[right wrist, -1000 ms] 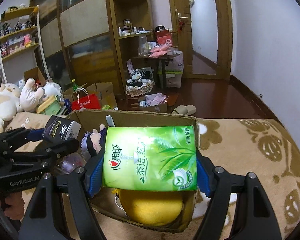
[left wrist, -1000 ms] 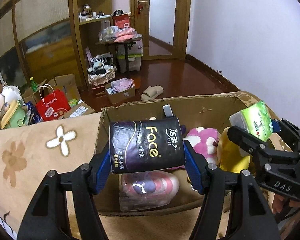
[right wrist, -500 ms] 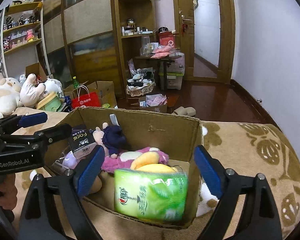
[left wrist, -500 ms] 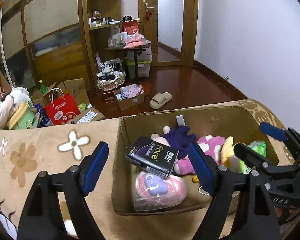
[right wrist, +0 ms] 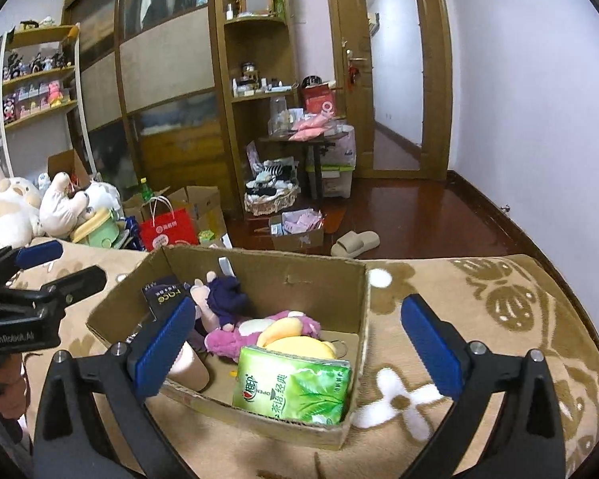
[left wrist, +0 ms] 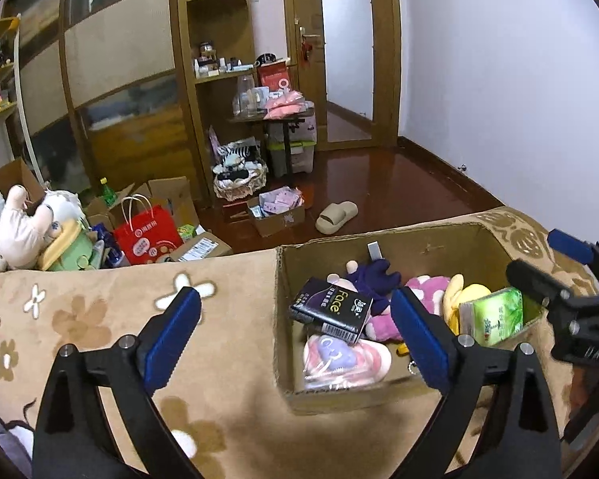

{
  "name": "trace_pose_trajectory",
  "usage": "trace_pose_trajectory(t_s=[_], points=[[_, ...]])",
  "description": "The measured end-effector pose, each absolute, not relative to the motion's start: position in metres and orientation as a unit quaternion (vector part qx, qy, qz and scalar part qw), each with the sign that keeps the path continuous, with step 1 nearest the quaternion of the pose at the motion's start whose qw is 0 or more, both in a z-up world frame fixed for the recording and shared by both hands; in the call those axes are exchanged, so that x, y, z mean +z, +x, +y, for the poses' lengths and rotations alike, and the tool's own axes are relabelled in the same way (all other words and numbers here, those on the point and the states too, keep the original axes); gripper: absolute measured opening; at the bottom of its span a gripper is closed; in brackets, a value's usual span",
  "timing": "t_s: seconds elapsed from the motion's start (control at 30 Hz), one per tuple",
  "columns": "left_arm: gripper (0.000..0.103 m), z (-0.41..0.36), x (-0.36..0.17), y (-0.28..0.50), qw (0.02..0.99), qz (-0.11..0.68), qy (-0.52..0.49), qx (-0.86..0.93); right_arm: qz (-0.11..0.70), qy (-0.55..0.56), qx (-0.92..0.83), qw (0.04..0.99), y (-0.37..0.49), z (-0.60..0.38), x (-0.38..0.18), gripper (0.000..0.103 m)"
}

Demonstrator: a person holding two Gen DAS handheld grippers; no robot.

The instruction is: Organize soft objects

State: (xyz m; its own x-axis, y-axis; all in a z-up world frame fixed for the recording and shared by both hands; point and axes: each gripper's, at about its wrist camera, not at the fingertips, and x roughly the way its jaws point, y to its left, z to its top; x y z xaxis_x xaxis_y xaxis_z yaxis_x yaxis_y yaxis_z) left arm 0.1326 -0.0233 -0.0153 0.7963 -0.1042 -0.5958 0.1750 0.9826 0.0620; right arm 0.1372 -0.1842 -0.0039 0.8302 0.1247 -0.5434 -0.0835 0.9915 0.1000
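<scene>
A: What sort of room is this?
B: A lived-in one. Pale lilac walls (left wrist: 499,80), a glossy dark red-brown floor (left wrist: 383,183), and a wooden door (right wrist: 395,92) with a mirrored panel at the far end.

A: Furniture?
B: A tall wooden shelf unit (left wrist: 219,80) with small bottles, joined to a wardrobe (left wrist: 116,92) with frosted panels. In the right view, an open rack (right wrist: 40,76) on the left wall carries figurines.

A: And the floor?
B: Cluttered: a red paper bag (left wrist: 147,235), open cardboard boxes, a frilled basket (right wrist: 271,195), one beige slipper (left wrist: 336,216).

A: Light?
B: Dim, reflected on the floorboards.
</scene>
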Motion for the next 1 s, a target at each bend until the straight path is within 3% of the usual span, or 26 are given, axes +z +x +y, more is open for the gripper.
trace_pose_trajectory(t_s=[1.0], points=[[0.101, -0.013, 0.046, 0.003, 0.973, 0.210, 0.074, -0.067, 0.194, 0.069, 0.030, 0.978, 0.015, -0.209, 0.065, 0.103]])
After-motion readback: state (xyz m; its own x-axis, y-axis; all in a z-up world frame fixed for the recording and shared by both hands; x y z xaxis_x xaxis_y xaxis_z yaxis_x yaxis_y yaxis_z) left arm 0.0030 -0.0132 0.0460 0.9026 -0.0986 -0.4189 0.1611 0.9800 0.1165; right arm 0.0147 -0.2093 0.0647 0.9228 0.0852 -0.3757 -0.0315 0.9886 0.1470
